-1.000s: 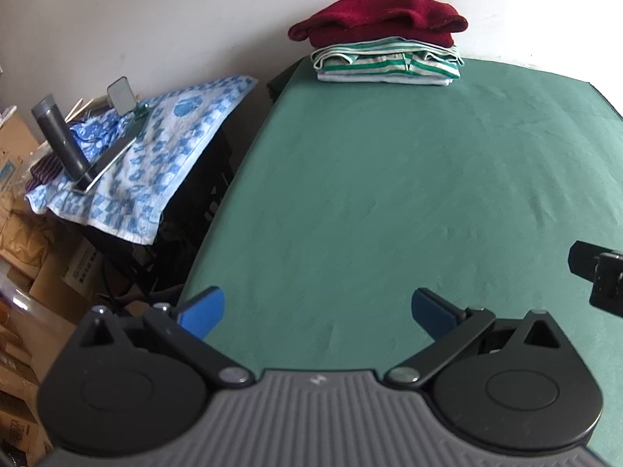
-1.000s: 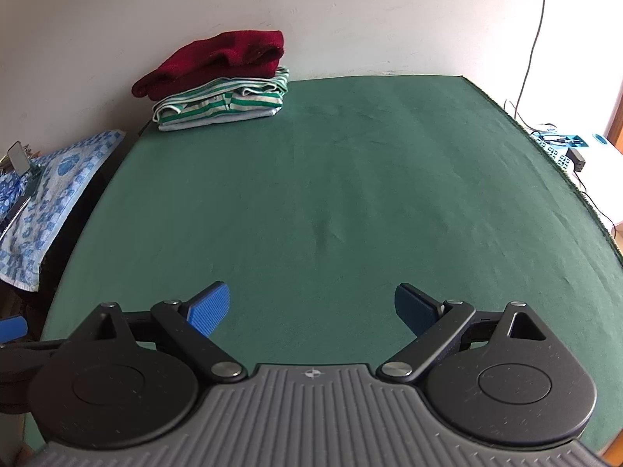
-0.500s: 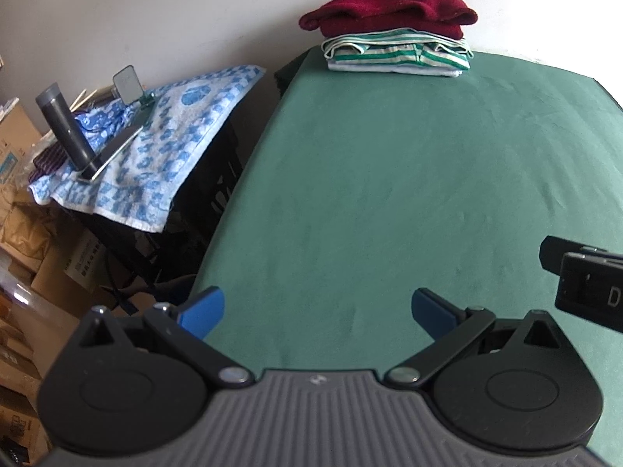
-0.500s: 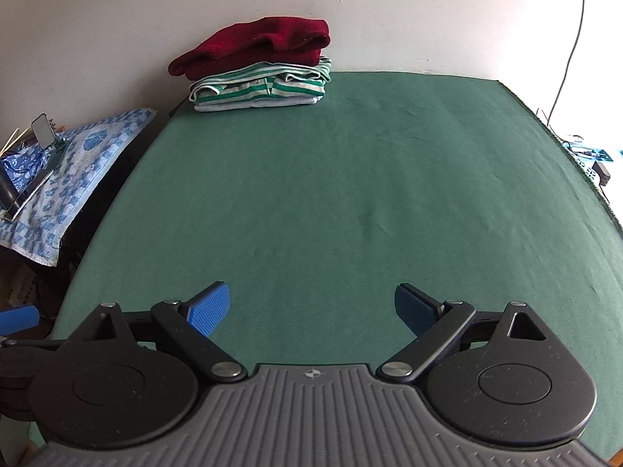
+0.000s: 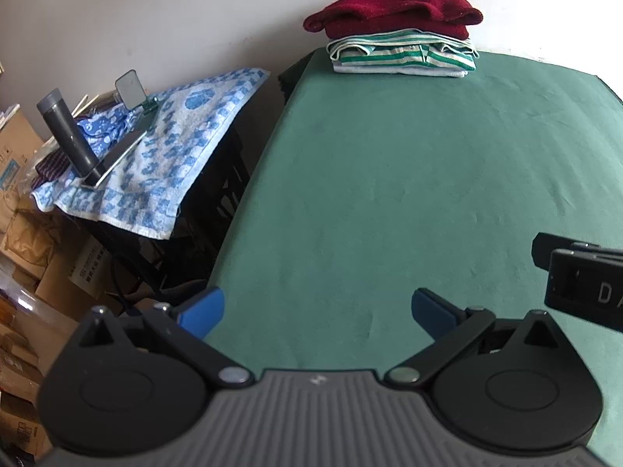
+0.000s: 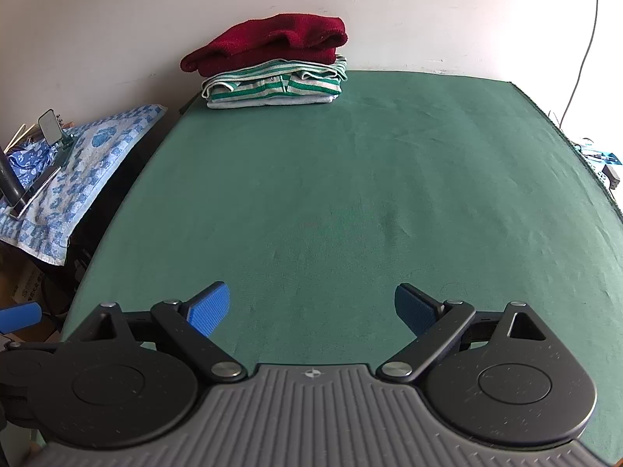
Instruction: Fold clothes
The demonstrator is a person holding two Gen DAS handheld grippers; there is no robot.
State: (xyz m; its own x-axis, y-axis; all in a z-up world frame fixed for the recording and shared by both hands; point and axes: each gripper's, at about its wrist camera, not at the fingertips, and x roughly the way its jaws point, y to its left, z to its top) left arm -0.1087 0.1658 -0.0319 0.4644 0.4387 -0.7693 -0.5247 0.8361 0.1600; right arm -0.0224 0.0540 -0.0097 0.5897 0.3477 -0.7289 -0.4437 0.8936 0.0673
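A folded dark red garment (image 5: 393, 9) (image 6: 268, 44) lies on top of a folded green-and-white striped garment (image 5: 405, 56) (image 6: 276, 83), stacked at the far left corner of the green-covered table (image 5: 409, 179) (image 6: 350, 194) against the wall. My left gripper (image 5: 317, 309) hovers open over the table's near left edge, nothing between its blue pads. My right gripper (image 6: 311, 305) is open too, over the near middle of the table, holding nothing. The right gripper's black body (image 5: 584, 280) shows at the right edge of the left wrist view.
Left of the table a blue-and-white patterned towel (image 5: 167, 155) (image 6: 70, 167) drapes over a dark stand, with a grey cylinder (image 5: 66, 136), a flat device and a small mirror on it. Cardboard boxes (image 5: 23, 233) pile further left. A cable (image 6: 584, 39) hangs down the wall at right.
Both views have swung to the left and drawn a little back: the stacked clothes have shifted rightward in each frame. The right gripper's body has come further into the left wrist view.
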